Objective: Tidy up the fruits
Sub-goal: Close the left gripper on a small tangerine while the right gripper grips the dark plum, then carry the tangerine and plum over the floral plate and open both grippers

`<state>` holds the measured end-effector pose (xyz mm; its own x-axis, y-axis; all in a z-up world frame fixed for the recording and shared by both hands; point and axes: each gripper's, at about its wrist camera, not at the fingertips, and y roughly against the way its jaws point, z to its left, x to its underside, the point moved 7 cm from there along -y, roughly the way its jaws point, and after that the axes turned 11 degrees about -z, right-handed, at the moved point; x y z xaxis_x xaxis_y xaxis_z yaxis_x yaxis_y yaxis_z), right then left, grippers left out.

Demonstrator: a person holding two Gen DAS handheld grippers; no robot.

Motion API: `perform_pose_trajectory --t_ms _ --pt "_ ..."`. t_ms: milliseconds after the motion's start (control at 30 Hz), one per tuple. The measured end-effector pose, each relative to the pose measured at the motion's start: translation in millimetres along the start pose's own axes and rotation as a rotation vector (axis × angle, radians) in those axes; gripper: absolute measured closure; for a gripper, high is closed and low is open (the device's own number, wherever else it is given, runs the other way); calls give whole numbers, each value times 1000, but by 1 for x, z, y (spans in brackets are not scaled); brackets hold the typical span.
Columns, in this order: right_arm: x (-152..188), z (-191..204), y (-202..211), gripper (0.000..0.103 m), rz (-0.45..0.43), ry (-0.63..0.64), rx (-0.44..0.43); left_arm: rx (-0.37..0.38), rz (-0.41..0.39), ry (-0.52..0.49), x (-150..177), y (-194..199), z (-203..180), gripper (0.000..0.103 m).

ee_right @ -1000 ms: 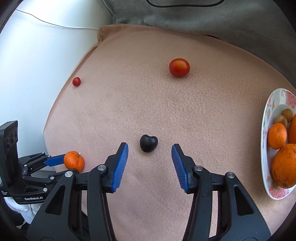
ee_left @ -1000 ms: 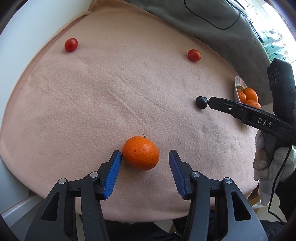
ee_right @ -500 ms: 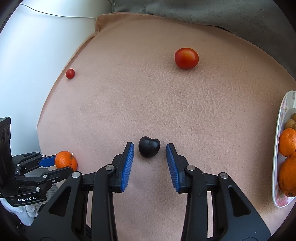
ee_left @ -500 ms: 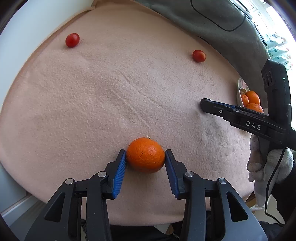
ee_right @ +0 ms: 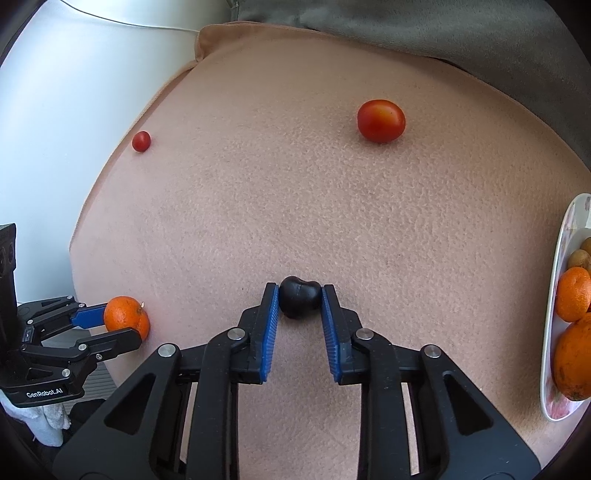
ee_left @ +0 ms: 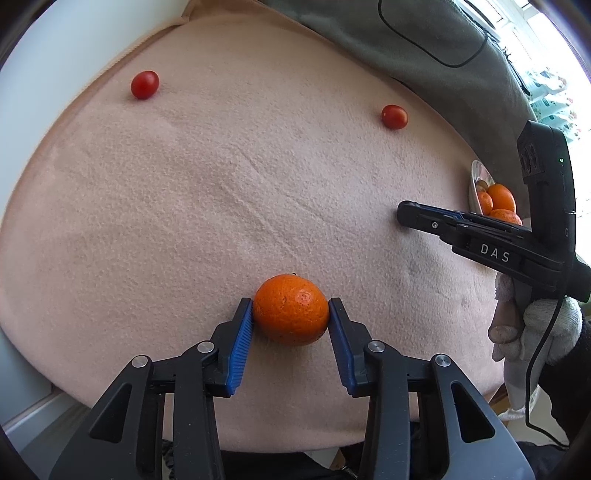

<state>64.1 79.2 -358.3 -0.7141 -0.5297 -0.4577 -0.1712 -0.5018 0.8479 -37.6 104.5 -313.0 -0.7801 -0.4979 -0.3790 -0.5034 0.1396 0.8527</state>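
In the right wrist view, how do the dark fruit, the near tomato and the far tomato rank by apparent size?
1. Near tomato: it looks largest.
2. Dark fruit: somewhat smaller, though it sits closest to the camera, between the right gripper pads.
3. Far tomato: it looks smallest, but distance may shrink it.

Work surface is covered by a peach-pink fleece blanket (ee_left: 229,192), fuzzy nap, a few shallow creases, folded hem visible at the far left corner. Beyond its far edge lies a grey-green fabric (ee_left: 369,40) with a thin black cable (ee_left: 436,61) looped across it. Left of the blanket: smooth white wall (ee_right: 70,110) with a thin white wire (ee_right: 122,23) running along it. Top right of the left wrist view: bright window (ee_left: 554,22), overexposed, strong daylight; some pale, blurred clutter below it, can't make out what. Lighting otherwise soft and even, faint shadows only.
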Motion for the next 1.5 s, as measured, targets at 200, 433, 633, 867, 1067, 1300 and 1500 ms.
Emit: perform_pose_trajectory --t_ms 200,433,633,867,1067,1300,1500 --pt "-1 -4 13 79 -29 -5 2 2 -16 -5 -8 5 -3 64" --pt "-4 -21 38 79 -80 -50 12 17 -36 -42 -24 6 -20 64" --pt "-5 -43 63 79 -128 -102 32 45 -43 -95 -37 3 -43 64" --pt "-7 -70 96 79 -190 -174 58 91 -36 -165 -48 -9 -81 64" --pt "-4 -99 126 79 -242 -238 90 132 -21 -226 -53 -19 -113 64" --pt "6 -137 156 79 -290 -313 141 171 -10 -298 -64 -28 -147 64" --pt "20 -170 175 79 -314 -376 190 198 -6 -356 -74 -39 -179 64"
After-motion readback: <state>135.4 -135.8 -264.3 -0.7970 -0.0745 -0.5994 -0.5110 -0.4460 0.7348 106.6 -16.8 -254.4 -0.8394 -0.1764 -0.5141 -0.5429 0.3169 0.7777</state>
